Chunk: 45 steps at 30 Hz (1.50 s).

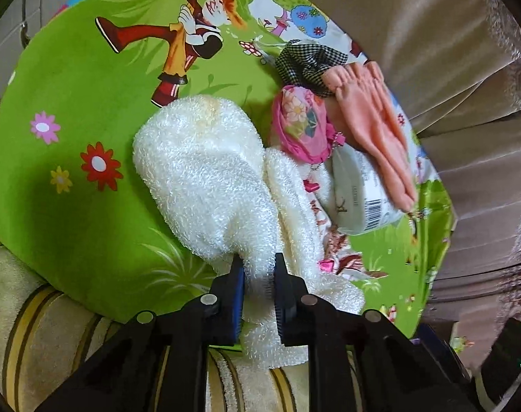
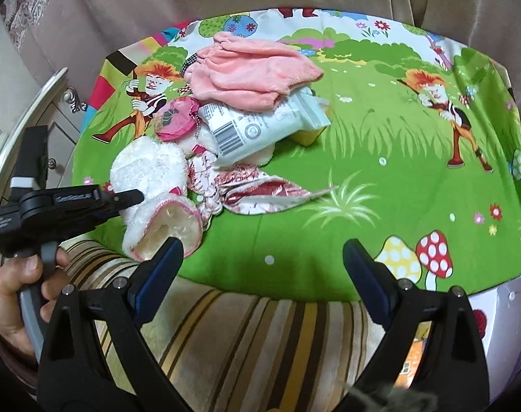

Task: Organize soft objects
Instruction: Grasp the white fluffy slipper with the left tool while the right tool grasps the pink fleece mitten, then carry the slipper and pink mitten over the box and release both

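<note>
While the left gripper point(image 1: 258, 274) pinches the white terry mitt point(image 1: 205, 175), the right gripper point(image 2: 262, 257) hovers agape.

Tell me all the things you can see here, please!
Fluffy mitt: one, white with pink trim, near edge of the cloth, pinched by the left gripper.
Pink cloth: one, peach-pink, on top of the pile.
Packet: one, white with a barcode, under the pink cloth.
Flowery pouch: one, pink, beside the mitt.
Checked fabric: one, black and white, back of the pile.
Patterned cloth: one, red and white, flat beside the mitt.
Cartoon cloth: one, green, covering the surface.
Striped towel: one, cream and yellow, nearest edge.
Left gripper: black, shut on the mitt.
Right gripper: black, open, empty.
Hand: one, holding the left gripper's handle.
</note>
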Available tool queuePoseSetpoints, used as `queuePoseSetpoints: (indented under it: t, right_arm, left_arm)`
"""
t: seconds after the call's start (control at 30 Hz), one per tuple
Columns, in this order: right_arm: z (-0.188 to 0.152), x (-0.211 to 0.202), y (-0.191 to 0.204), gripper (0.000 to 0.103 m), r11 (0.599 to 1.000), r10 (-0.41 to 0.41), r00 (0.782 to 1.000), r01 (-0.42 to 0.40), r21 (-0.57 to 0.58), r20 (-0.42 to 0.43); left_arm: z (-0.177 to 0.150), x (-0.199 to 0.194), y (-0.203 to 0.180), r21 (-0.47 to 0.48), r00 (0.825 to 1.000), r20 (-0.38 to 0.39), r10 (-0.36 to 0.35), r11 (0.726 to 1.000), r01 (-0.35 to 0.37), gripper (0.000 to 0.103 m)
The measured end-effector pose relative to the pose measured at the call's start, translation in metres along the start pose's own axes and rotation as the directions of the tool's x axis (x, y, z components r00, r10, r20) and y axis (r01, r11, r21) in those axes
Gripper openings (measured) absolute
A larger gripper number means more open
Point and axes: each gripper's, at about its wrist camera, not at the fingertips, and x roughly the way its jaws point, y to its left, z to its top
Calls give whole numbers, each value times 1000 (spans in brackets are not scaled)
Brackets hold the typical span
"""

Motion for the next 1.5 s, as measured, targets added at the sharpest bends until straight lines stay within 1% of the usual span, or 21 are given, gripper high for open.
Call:
queuePoseSetpoints:
  t: [0.07, 0.13, 0.3, 0.4, 0.5, 0.57, 0.67, 0.73, 0.8, 0.9, 0.97, 1.0, 1.03, 1.07, 1.1, 1.13, 1.23, 1.3, 1.37, 1.5]
  right_arm:
    - [7, 3, 3, 95, 1000, -19, 1000, 19, -17, 5]
    - [18, 5, 6, 95, 997, -55, 998, 56, -45, 21]
    - [51, 12, 23, 95, 976, -138, 987, 150, -155, 85]
    - [73, 24, 41, 95, 949, -170, 978, 196, -245, 124]
    - [94, 43, 62, 95, 906, -189, 970, 231, -355, 150]
    - [101, 56, 72, 95, 878, -209, 966, 254, -405, 153]
    - [112, 82, 84, 95, 836, -226, 964, 265, -481, 139]
    - [117, 95, 88, 95, 822, -238, 963, 270, -501, 128]
    - [125, 108, 88, 95, 820, -243, 964, 265, -507, 111]
    - [140, 119, 83, 95, 840, -232, 968, 249, -481, 95]
    - [149, 120, 76, 78, 873, -193, 978, 206, -443, 74]
    - [153, 122, 72, 53, 894, -163, 986, 168, -416, 47]
    - [157, 126, 67, 38, 916, -126, 992, 118, -384, 5]
    - [158, 128, 65, 36, 924, -107, 994, 96, -369, -10]
    - [158, 129, 64, 27, 930, -92, 996, 80, -360, -16]
    - [158, 129, 64, 13, 929, -83, 997, 74, -362, -9]
    - [156, 118, 64, 9, 941, -38, 999, 45, -336, 26]
    - [154, 105, 64, 9, 944, -26, 998, 45, -328, 63]
    - [151, 85, 64, 8, 948, -11, 994, 46, -314, 112]
    - [144, 46, 62, 8, 960, 30, 983, 23, -280, 183]
  left_arm:
    - [-1, -1, 0, -2, 1000, 5, -23, 1000, 23, 14]
    - [-3, -4, 0, -2, 999, 10, -43, 999, 43, 14]
    - [-7, -14, -2, 4, 995, 26, -96, 995, 96, 13]
    - [-9, -21, -1, 10, 993, 39, -110, 994, 109, 13]
    - [-13, -29, 6, 4, 992, 49, -117, 993, 117, 13]
    - [-14, -33, 12, -3, 991, 55, -126, 992, 126, 13]
    - [-18, -40, 19, -7, 987, 63, -145, 989, 146, 13]
    - [-21, -44, 21, -4, 986, 65, -156, 988, 157, 13]
    - [-23, -47, 22, 6, 984, 70, -164, 986, 164, 13]
    - [-23, -46, 24, 3, 982, 70, -173, 985, 173, 13]
    - [-22, -44, 26, -2, 982, 67, -175, 984, 176, 13]
    - [-22, -44, 26, -4, 982, 66, -177, 984, 178, 13]
    - [-22, -43, 26, -5, 982, 66, -180, 984, 180, 13]
    - [-21, -43, 26, -6, 981, 66, -183, 983, 184, 13]
    - [-21, -43, 26, -6, 980, 66, -187, 982, 188, 13]
    - [-21, -44, 26, -5, 979, 68, -191, 981, 192, 13]
    - [-20, -46, 25, -1, 975, 78, -209, 978, 210, 13]
    - [-20, -46, 24, 0, 972, 82, -222, 975, 222, 13]
    - [-20, -47, 23, 6, 968, 85, -238, 971, 238, 13]
    - [-22, -51, 16, 22, 961, 92, -262, 965, 261, 13]
